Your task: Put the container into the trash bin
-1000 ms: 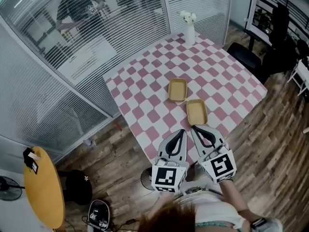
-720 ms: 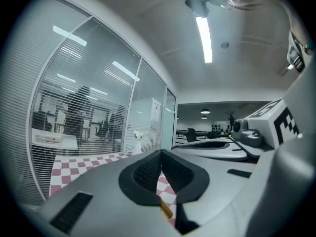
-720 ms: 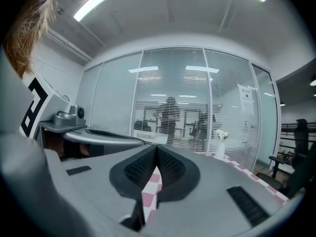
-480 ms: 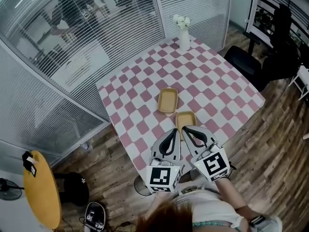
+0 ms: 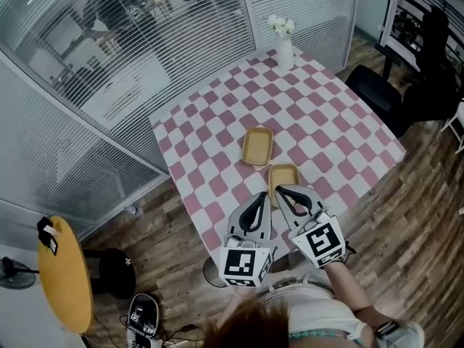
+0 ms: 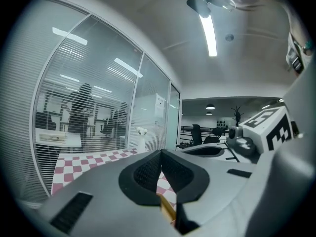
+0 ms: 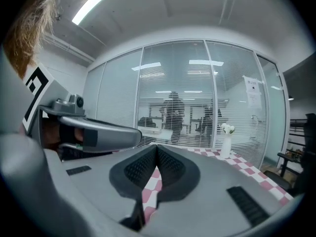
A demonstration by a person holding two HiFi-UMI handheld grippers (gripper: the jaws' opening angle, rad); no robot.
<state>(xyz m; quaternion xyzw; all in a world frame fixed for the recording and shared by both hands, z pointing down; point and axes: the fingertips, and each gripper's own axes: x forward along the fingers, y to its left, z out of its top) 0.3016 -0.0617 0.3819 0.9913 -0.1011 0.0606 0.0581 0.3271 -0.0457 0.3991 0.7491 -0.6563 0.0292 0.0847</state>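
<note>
**Both grippers brought up to the near container; nothing gripped yet**

- My left gripper [image 5: 259,197]: jaws pressed together, empty, held about level over the tabletop [image 5: 217,133] edge.
- My right gripper [image 5: 282,189]: jaws likewise together and empty. It has moved forward, and its tips now overlap the near tan container [image 5: 284,172] at its rim.
- Grasp not begun, I judge; the jaws must part first.
- Second tan container [image 5: 257,145]: just beyond, untouched.

- No word, brand or number can be read in any view.
- White paper sheet [image 7: 253,91] on the glass partition, upper right of the right gripper view: its print is too small to read.
- Black-and-white square patterns [image 5: 243,265] at lower centre of the head view: no letters.
</note>
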